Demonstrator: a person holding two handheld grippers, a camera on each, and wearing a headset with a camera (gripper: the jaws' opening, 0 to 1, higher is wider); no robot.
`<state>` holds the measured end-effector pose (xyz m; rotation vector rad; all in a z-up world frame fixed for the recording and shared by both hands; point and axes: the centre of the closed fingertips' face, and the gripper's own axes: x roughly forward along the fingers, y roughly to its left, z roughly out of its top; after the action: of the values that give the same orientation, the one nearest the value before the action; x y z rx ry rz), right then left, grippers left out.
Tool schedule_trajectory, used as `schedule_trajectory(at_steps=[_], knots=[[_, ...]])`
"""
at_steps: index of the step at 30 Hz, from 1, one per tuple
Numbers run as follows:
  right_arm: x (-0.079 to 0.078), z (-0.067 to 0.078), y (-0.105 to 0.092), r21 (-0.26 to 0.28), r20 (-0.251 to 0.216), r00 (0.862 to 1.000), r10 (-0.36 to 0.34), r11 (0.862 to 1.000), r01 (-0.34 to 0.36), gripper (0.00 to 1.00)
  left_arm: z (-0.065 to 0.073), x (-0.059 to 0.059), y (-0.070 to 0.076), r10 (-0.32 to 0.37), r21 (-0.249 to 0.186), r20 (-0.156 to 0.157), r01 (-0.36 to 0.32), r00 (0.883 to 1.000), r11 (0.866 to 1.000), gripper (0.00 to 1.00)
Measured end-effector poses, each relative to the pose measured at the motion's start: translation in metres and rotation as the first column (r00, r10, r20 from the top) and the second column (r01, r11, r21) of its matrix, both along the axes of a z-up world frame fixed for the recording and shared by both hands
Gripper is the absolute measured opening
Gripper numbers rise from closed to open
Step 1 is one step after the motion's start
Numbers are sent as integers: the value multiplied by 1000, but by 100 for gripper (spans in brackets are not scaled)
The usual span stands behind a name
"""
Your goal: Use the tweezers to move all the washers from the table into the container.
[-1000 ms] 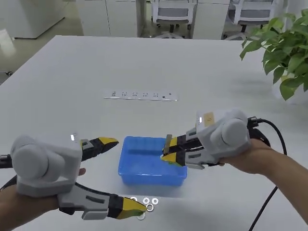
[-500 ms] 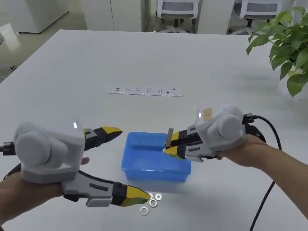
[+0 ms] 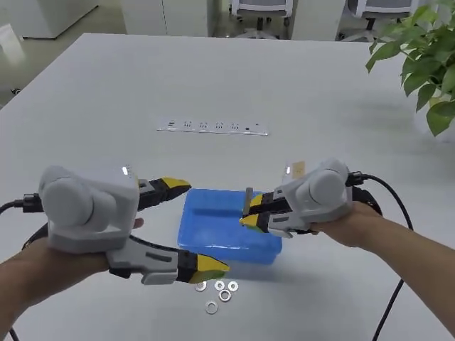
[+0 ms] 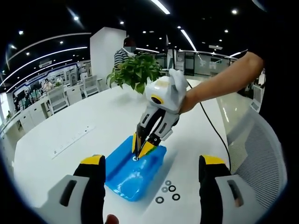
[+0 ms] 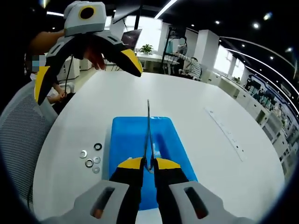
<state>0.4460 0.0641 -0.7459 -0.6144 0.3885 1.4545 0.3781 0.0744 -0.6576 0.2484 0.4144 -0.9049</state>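
1. My left tongs (image 3: 202, 227) gape wide and hold nothing. The blue container's (image 3: 213, 249) near corner sits between their tips.
2. My right tongs (image 3: 247, 215) are clamped on the tweezers (image 3: 248, 200), whose points hang over the container's inside.
3. The washers (image 3: 219, 290) lie loose just beside my left tongs' lower tip, outside the container's front edge.
4. The white table (image 3: 213, 78) stretches broad beyond both tongs. A power strip (image 3: 213, 128) lies well ahead, and a plant (image 3: 426, 64) stands far off past my right tongs.
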Motion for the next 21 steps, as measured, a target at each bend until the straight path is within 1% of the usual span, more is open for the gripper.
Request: schedule_trajectory(at_steps=[4, 5, 6, 10, 13, 15, 21], knots=[[0, -3, 0, -3, -5, 1000, 0, 1000, 0, 10, -1, 7, -2, -6, 5, 2, 6, 1000, 1000, 79], [1, -4, 0, -5, -5, 1000, -1, 1000, 1, 10, -2, 9, -2, -6, 8, 4, 5, 1000, 1000, 76], [1, -4, 0, -6, -5, 1000, -2, 1000, 2, 10, -1, 12, -2, -3, 12, 12, 3, 1000, 1000, 74], [3, -5, 0, -3, -7, 1000, -13, 1000, 13, 10, 1, 21, -2, 13, 7, 27, -13, 1000, 1000, 58], [3, -7, 1, -3, -10, 1000, -15, 1000, 15, 10, -1, 28, -1, 23, 22, 34, -24, 999, 999, 49], [1, -8, 1, -5, -11, 1000, -13, 1000, 13, 10, -3, 32, -2, 22, 31, 30, -23, 999, 999, 46], [-2, -14, 2, -20, -20, 1000, -1, 1000, 0, 10, -4, 42, -8, 15, 42, 42, -17, 999, 999, 35]])
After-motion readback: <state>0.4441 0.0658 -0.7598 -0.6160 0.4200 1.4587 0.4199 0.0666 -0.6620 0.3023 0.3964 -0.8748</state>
